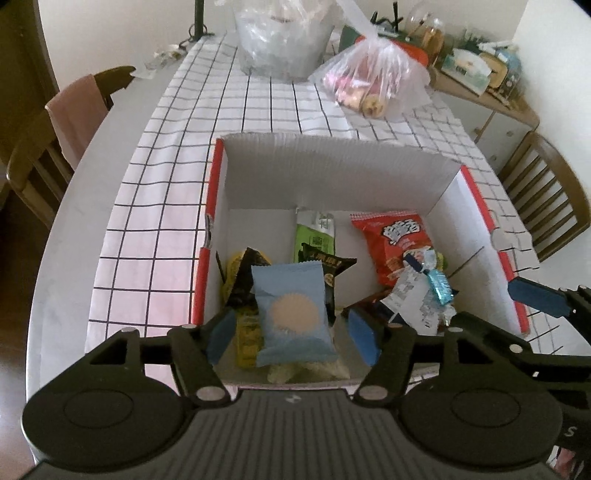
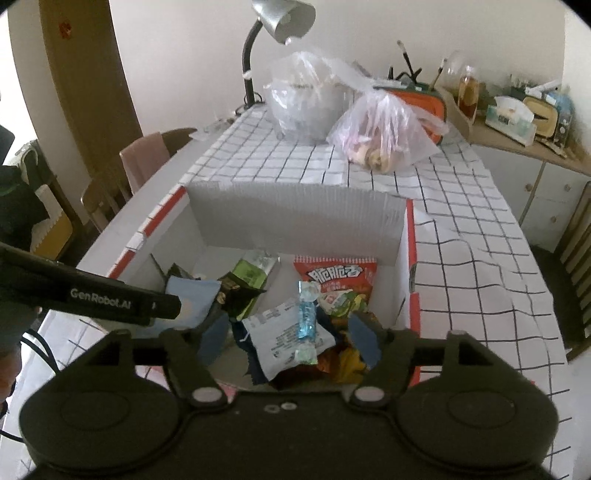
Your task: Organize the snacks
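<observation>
A white cardboard box with red edges (image 1: 332,173) (image 2: 295,218) sits on the checked tablecloth and holds several snack packets. My left gripper (image 1: 293,334) is open over the box's near left part, its blue pads either side of a light blue packet (image 1: 293,314) that lies on the pile. My right gripper (image 2: 290,338) is open over the near right part, above a white packet (image 2: 284,339) and a blue-wrapped candy (image 2: 306,314). A red packet (image 1: 399,240) (image 2: 336,275) and a green packet (image 1: 314,232) (image 2: 255,271) lie further back.
Two clear plastic bags (image 1: 373,77) (image 2: 384,129) with food stand at the table's far end, next to a desk lamp (image 2: 273,22). Wooden chairs (image 1: 44,155) (image 1: 546,199) stand on both sides. A cluttered cabinet (image 2: 517,122) is at the far right.
</observation>
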`<state>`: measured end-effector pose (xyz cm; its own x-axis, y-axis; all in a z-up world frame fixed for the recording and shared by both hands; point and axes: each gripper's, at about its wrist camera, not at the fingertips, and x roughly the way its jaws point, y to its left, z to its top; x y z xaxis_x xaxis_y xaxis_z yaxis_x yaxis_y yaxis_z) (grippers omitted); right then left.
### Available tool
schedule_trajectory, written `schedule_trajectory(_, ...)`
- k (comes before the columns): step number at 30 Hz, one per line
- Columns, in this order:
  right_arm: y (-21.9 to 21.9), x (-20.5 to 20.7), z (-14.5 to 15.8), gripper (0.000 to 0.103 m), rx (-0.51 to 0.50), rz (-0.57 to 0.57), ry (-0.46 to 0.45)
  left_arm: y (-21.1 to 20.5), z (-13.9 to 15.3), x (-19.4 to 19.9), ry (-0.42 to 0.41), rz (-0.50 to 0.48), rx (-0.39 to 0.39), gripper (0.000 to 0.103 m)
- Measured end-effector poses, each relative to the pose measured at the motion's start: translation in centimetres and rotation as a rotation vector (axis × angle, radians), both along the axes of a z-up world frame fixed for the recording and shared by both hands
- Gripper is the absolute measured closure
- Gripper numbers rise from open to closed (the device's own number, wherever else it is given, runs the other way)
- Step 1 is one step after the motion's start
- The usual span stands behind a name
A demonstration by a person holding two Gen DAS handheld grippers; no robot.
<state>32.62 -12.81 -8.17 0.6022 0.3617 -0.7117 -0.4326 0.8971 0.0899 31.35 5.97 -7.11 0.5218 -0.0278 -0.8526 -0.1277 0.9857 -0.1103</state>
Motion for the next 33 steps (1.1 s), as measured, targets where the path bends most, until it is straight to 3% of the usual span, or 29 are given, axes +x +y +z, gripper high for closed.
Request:
schedule_trajectory(4,-0.4,-1.3,1.3,0.019,0.025,0.003,-0.038,0.0,1.2,-1.6,-0.042,-0.006,-0.007,0.034)
schedule_trajectory(12,-0.5,-4.2,3.1,0.011,0.071,-0.001,-0.09,0.4,3.1,-4.6,-0.128,-0.004,-0.025,0.022)
schedule_trajectory(25,-0.9,-8.6,4.8,0.001,0.127,-0.003,-0.136,1.3,5.3,-9.8,-0.237,-0.004,-0.024,0.016)
schedule_trajectory(29,-0.8,-10.1,5.2,0.0,0.144,0.005,-0.15,1.2,6.0,-11.1,-0.266,-0.008,-0.026,0.009)
schedule_trajectory(33,-0.9,-11.5,5.6,0.0,0.168,0.011,-0.166,0.8,6.6,-12.6,-0.305,-0.031,-0.008,0.009)
